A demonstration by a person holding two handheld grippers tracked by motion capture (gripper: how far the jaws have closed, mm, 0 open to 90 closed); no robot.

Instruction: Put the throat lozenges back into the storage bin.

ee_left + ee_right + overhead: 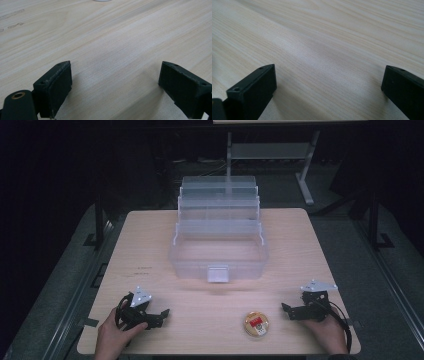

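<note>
Table: bare wood on both sides of the clear box, which stands at the far middle.
Tin: round, perhaps a small can, near edge, right of centre.
Right gripper: jaws spread, just right of tin, apart.
Left gripper: jaws spread, well left of tin.

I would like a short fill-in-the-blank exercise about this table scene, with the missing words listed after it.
1. The clear box stands with its lid ____.
2. The round tin lies nearer to the ____ gripper.
3. The jaws of the left gripper and the right gripper stand ____.
4. Between each gripper's jaws there is only bare ____.

Missing words: open; right; open; table
</note>
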